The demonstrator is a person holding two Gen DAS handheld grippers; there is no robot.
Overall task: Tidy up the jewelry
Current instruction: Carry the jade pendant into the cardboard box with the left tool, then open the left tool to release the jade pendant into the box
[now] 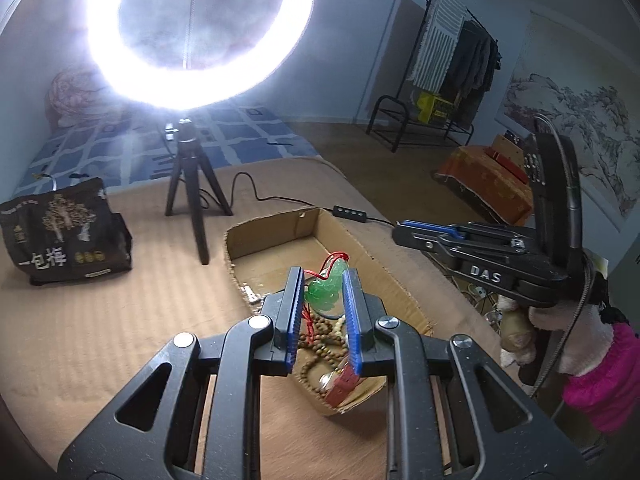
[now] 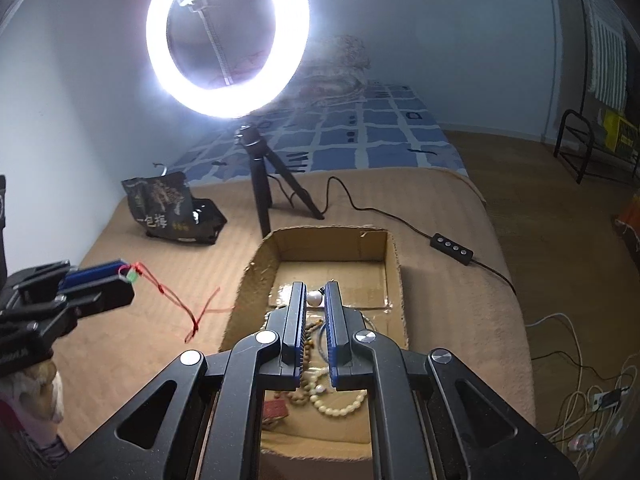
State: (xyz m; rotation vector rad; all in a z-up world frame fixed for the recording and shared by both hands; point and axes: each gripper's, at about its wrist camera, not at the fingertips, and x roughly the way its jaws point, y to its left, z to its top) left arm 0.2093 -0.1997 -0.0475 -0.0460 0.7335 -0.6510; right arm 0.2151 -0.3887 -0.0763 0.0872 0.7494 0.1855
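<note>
Green pendant (image 1: 325, 294) pinched in left tool (image 1: 322, 276), right tool (image 2: 316, 290) gripping pearl (image 2: 315, 299)

The left claw's (image 1: 322, 280) arms hide the near end of the cardboard box (image 1: 276, 228); ring light (image 1: 200, 32) glare washes out the wall behind.

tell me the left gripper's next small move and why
Probably lower the left gripper and lay the pendant on the blanket: the pendant is pinched, its red cord dangles free, and it hangs beside the box, not over it.
</note>
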